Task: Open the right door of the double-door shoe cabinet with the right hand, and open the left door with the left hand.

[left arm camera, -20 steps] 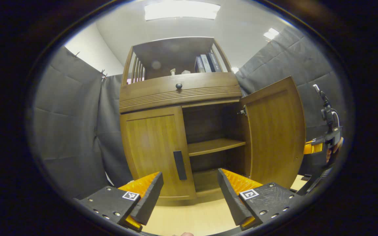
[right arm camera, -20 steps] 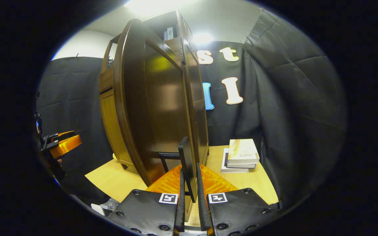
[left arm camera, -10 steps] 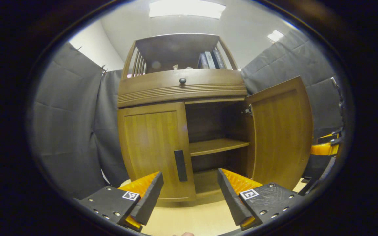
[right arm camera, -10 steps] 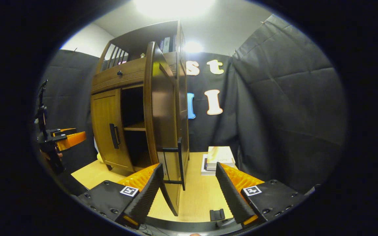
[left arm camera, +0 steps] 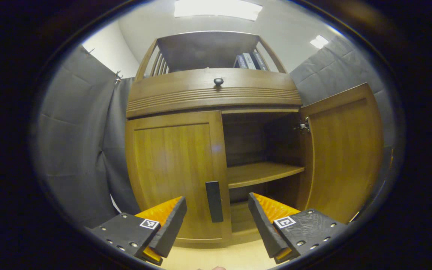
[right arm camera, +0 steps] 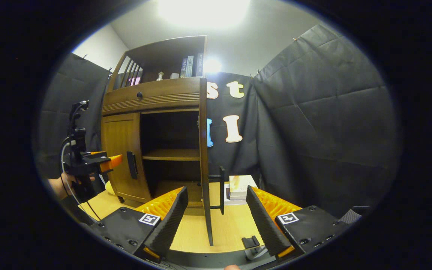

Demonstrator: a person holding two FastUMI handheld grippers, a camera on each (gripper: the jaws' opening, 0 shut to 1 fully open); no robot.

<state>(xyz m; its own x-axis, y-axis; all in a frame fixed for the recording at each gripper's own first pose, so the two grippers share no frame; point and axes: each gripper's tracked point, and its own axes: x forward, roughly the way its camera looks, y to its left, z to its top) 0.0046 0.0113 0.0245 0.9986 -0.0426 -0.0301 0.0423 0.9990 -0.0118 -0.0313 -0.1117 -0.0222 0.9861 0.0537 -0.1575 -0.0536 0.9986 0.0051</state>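
Right door is wide open. The right gripper is spread wide and holds nothing, just short of that door's handle. Left door is shut, its handle sitting between the left gripper fingers, which gape and grip nothing. My worry: closing off-centre could let the handle slip out or scrape the wood.

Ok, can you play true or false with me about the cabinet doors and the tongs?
1. The right door is swung open. True.
2. The left door is open too. False: it is closed.
3. The left tongs squeeze the left door's handle. False: they are open, with the handle between the fingers but untouched.
4. The right tongs are open and hold nothing. True.
5. The inside shelf is full of shoes. False: it looks bare.
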